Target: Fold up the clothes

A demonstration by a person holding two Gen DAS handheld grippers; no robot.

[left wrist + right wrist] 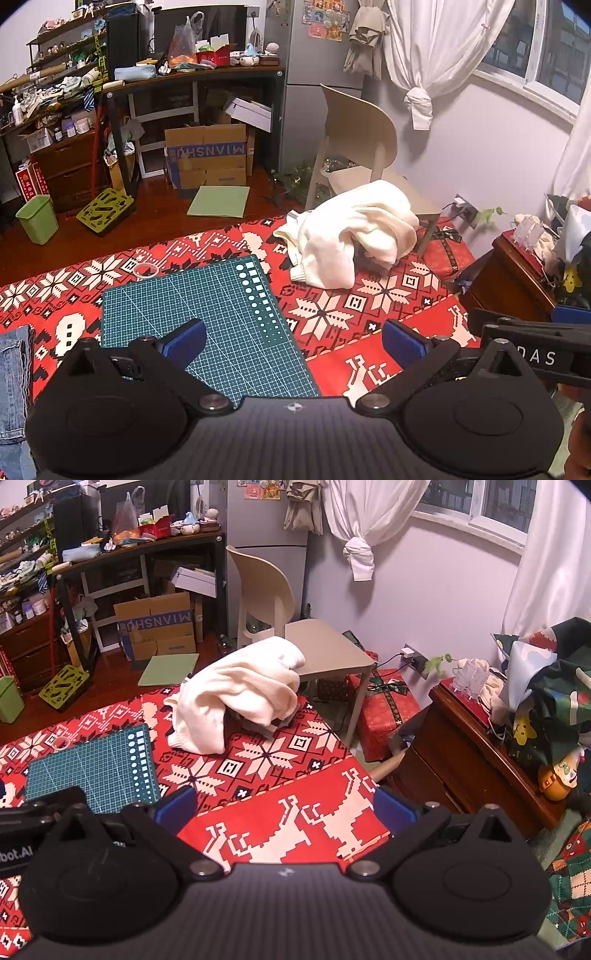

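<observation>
Cluttered shelves back a red snowflake-patterned surface (388, 295). Both the left claw (293, 341) and right claw (284, 808) hang spread apart, empty. Ahead lies a crumpled white garment (351, 236). Beyond, a cardboard box (207, 155) reads mirrored "MIANSHU".

A lived-in room of a home, cramped and cluttered. Shown by the knotted white curtain (421, 55) at the window (539, 48), a fridge (314, 62) stuck with magnets, a beige chair (273, 602), and a dark desk (199, 74) heaped with bags, boxes and trinkets. Cardboard boxes (207, 155) and a green bin (37, 218) on the wooden floor. Festive red snowflake cloth (280, 753) over the surface; wrapped gift box (388, 705) beside a wooden cabinet (472, 760).
</observation>
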